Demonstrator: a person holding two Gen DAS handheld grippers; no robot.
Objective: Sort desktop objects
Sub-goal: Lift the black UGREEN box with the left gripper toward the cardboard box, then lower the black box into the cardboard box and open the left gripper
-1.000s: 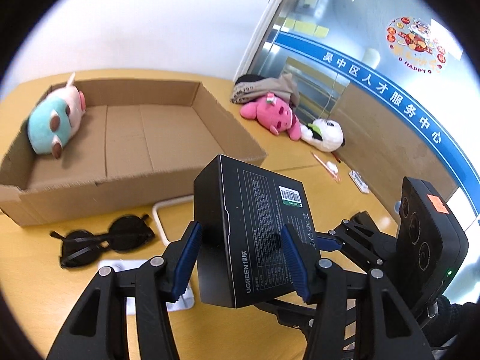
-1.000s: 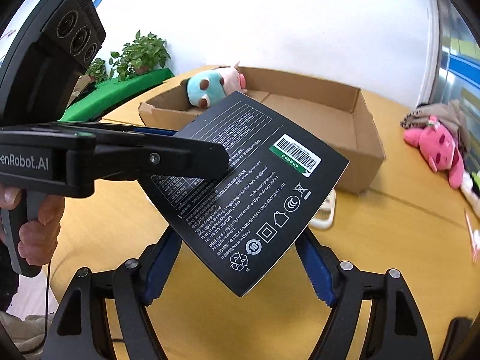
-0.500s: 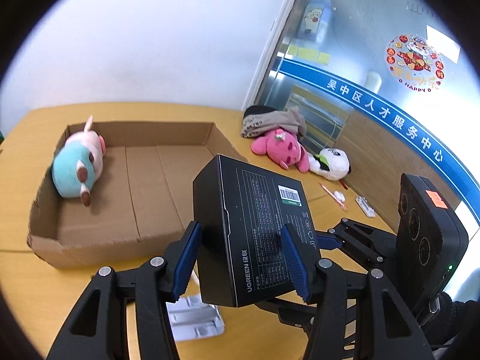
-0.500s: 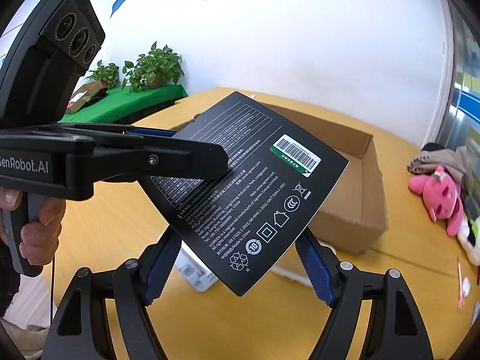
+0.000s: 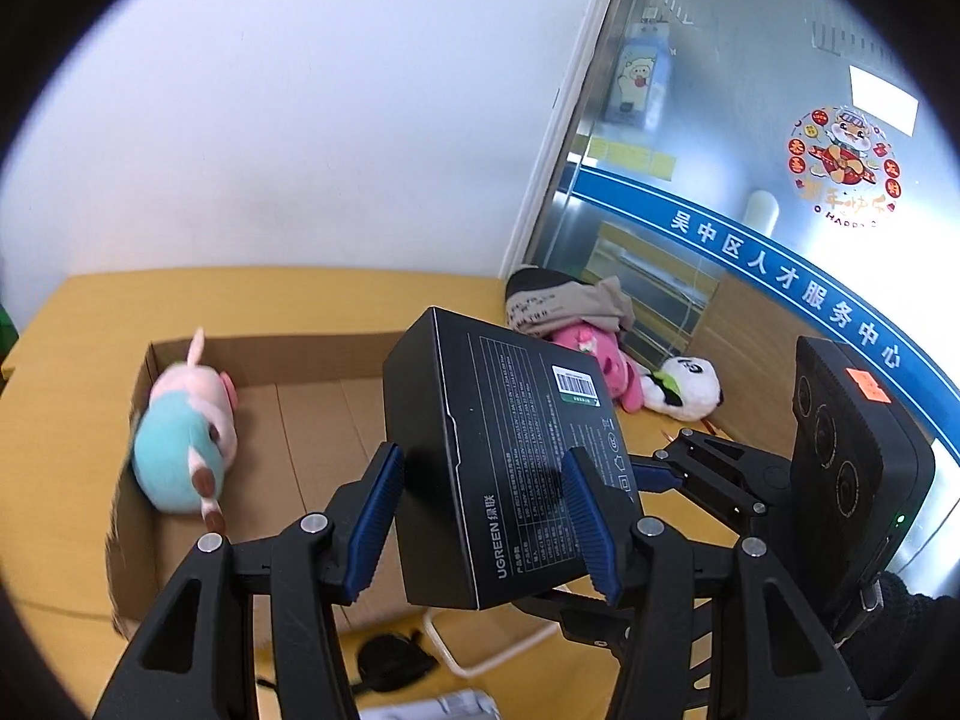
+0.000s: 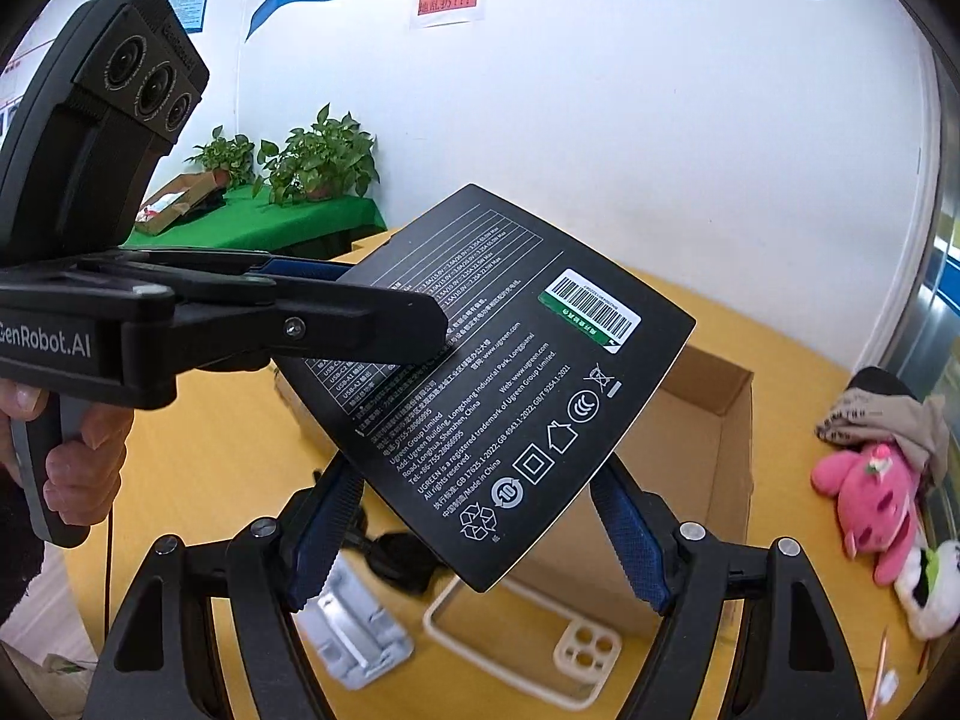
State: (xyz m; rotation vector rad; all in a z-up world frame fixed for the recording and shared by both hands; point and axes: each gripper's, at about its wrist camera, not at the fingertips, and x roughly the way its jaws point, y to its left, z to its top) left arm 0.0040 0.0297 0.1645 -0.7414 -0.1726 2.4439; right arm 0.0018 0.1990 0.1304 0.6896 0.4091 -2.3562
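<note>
A black UGREEN box (image 5: 498, 468) is held in the air above the yellow table by both grippers. My left gripper (image 5: 480, 528) is shut on its sides, blue pads pressed on. My right gripper (image 6: 474, 534) is shut on the same box (image 6: 504, 384) from below, across the left one. The open cardboard box (image 5: 312, 420) lies behind and below, with a blue and pink plush pig (image 5: 180, 432) at its left end. In the right wrist view the cardboard box (image 6: 708, 438) shows behind the black box.
A pink plush (image 5: 594, 360), a panda plush (image 5: 684, 390) and a folded cloth (image 5: 564, 306) lie at the table's far right. Below the grippers lie sunglasses (image 6: 402, 558), a white phone case (image 6: 516, 642) and a grey clip-like item (image 6: 354, 630). A wall stands behind.
Both grippers have lifted the black box higher and toward the cardboard box; the table and the things on it have dropped lower in view. The grip has not changed.
</note>
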